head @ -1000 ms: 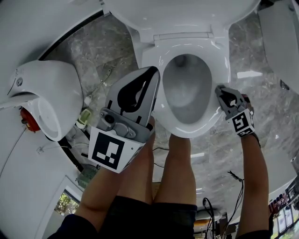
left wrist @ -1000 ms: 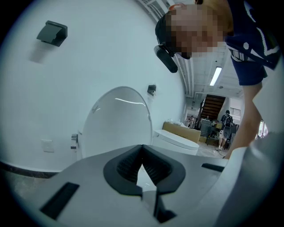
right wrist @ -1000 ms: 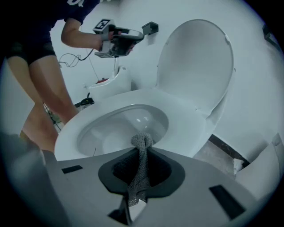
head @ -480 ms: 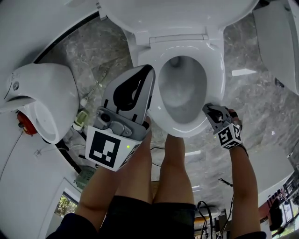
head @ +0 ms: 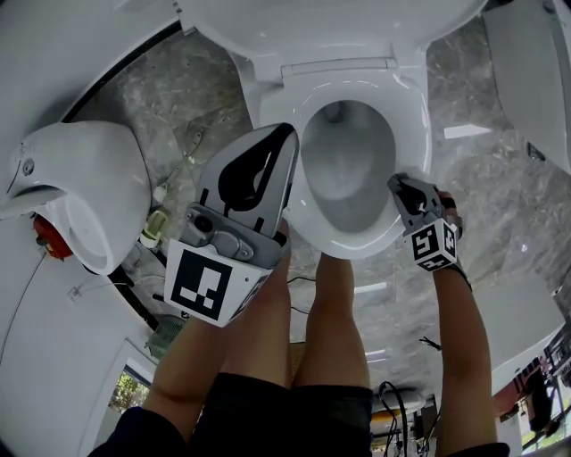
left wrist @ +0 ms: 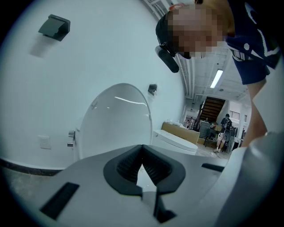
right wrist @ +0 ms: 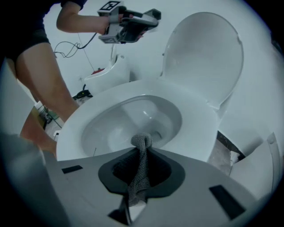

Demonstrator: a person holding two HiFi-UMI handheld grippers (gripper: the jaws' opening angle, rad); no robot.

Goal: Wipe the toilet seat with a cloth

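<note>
Grey cloth (right wrist: 141, 170) clamped in right gripper (head: 400, 187) | by toilet seat (head: 412, 107) | left gripper (head: 288, 136) empty

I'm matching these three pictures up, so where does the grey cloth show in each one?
Head view: too small to make out; it would be at the tips of the right gripper, by the toilet seat.
Left gripper view: not in it.
Right gripper view: low centre, the cloth pinched between the jaws.
Shared landmark: the raised lid, top of head view, centre of left gripper view, upper right of right gripper view.
</note>
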